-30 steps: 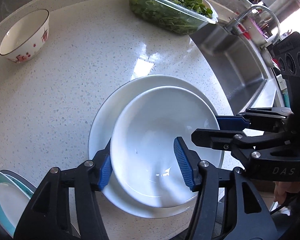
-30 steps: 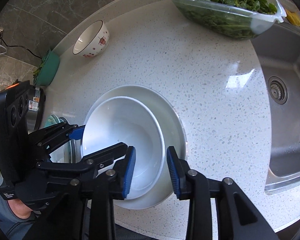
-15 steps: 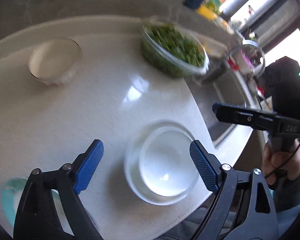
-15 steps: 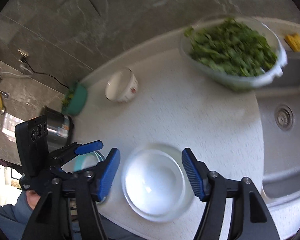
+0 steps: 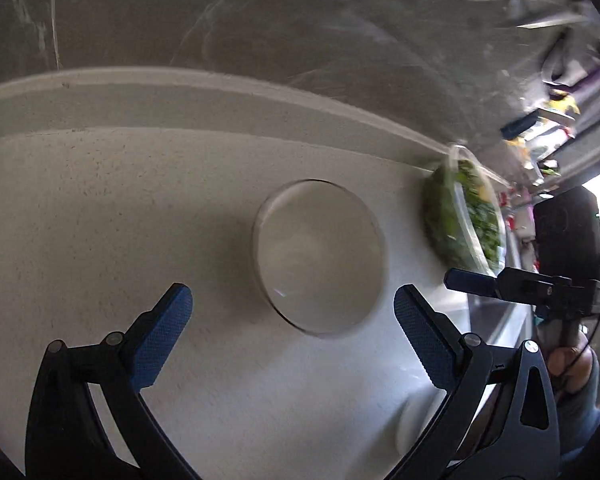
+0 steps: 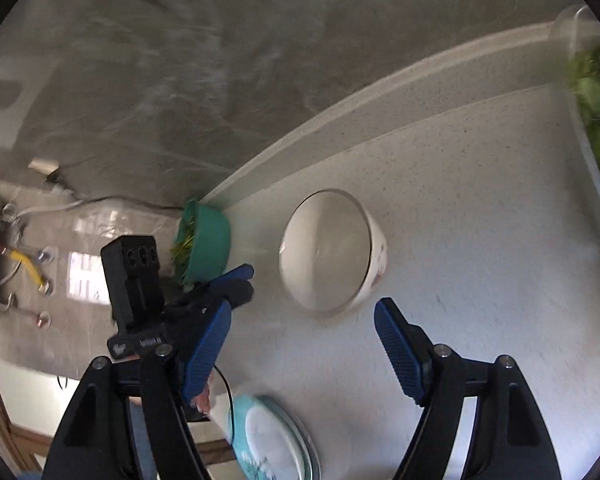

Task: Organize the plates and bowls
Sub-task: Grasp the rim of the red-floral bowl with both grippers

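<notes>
Both tongs have just been opening and stand wide with nothing between them: the left tongs (image 5: pixel 292 320) and right tongs (image 6: pixel 302 344) hover over the speckled surface (image 5: pixel 100 220). Just beyond them the patterned bowl (image 6: pixel 332 252) sits upright, alone. Farther right stands a container of greens (image 5: pixel 464 216).

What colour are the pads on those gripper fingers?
Blue, on black arms; the right wrist view shows the pads most clearly.

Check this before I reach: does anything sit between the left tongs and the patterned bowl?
Nothing visible does. The left tongs, open and empty, face the patterned bowl across bare countertop; the container of greens stands off to its right.
</notes>
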The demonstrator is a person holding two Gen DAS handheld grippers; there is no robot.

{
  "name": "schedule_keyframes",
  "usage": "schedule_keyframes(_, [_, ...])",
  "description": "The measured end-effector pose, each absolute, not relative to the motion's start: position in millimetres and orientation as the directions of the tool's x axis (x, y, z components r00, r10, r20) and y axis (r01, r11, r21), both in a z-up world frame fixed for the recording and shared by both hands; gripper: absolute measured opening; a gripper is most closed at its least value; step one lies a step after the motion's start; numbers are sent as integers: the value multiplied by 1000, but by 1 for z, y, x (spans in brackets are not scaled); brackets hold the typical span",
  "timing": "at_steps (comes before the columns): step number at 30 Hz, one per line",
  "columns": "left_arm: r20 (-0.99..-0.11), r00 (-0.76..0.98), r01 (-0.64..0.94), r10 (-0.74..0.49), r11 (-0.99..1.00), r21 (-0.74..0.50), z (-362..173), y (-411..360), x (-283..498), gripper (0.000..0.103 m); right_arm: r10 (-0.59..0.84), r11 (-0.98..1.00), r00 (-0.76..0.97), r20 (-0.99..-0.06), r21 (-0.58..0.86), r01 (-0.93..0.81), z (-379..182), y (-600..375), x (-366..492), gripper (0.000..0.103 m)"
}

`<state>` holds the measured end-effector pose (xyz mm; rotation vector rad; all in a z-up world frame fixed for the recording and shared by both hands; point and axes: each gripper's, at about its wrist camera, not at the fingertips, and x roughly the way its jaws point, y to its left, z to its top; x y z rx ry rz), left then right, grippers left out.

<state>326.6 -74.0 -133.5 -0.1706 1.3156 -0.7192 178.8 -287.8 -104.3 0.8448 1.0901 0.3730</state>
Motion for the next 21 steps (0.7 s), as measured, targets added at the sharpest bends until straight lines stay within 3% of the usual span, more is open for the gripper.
schedule_keyframes(10, [-847,2,336,-531,798,-500,-185,-72,365,97,657,631,370,-657,748,207,-164,-279,229,75])
schedule_keyframes(14, [-861,-7,335,-509,810,-481,-191,-61,371,77,670,618,357,-651,755,218,-176,-277,233,69])
schedule_keyframes(16, [-863,-12,340,-504,810,-478,-195,-63,371,73,679,614,343,-649,758,219,-181,-276,235,66])
schedule_keyframes(19, [-853,-23,341,-521,799,-496,-201,-69,371,56,683,615,335,-649,759,216,-184,-274,237,62])
schedule_keyframes(21, [-854,-38,347,-519,794,-499,-205,-77,369,33,684,607,334,-648,760,233,-188,-275,237,56])
